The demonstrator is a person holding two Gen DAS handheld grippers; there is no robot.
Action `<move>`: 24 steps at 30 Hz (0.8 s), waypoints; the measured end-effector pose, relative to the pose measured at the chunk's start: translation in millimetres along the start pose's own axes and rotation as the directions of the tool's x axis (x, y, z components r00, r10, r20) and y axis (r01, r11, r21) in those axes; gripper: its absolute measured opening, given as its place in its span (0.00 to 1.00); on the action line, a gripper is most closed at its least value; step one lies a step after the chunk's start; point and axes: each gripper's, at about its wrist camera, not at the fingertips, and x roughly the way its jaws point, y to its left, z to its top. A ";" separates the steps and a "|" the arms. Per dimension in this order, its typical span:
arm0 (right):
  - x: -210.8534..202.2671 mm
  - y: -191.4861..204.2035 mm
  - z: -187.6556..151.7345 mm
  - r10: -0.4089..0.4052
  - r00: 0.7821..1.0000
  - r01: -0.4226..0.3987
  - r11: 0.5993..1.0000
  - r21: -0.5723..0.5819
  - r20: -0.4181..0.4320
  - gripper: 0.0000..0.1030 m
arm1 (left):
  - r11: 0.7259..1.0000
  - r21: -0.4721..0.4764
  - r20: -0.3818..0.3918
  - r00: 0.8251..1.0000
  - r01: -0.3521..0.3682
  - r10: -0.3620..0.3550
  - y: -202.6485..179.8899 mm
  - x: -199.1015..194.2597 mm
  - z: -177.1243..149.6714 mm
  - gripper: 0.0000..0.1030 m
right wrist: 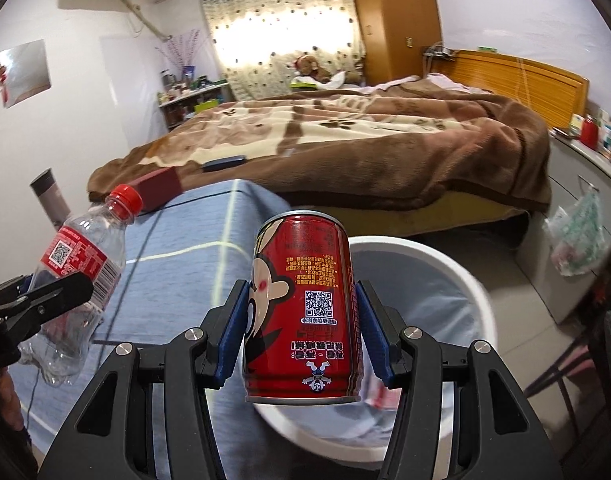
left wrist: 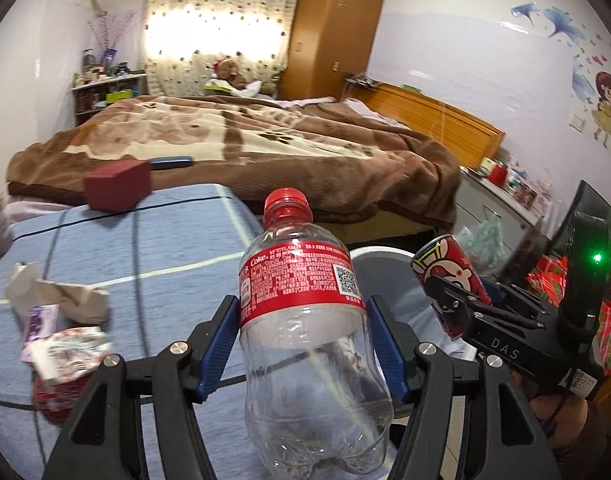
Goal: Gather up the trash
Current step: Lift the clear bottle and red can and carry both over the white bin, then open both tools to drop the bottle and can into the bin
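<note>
Left gripper (left wrist: 303,344) clamps an empty clear plastic Coke bottle with red cap (left wrist: 309,320) at its label. Right gripper (right wrist: 301,334) pinches an upside-down red cartoon-printed drink can (right wrist: 301,312), with the white round bin with pale liner (right wrist: 457,276) just ahead and below. Risk: releasing short of the rim would drop either onto the blue striped cloth (left wrist: 125,256) or floor.

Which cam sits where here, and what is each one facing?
Left wrist: on the left gripper, facing its clear bottle and the bed; right gripper and a hand show.
Right wrist: on the right gripper, facing its red can above the white bin; left gripper enters at the left edge.
Shared: bottle, can, bin, bed.
</note>
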 end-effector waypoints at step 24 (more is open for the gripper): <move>31.7 -63.0 -21.2 -0.127 0.980 0.135 0.990 0.042 -0.153 0.53 | 0.991 0.066 -0.178 0.979 0.116 -0.103 -80.2 94.9 -0.5 0.64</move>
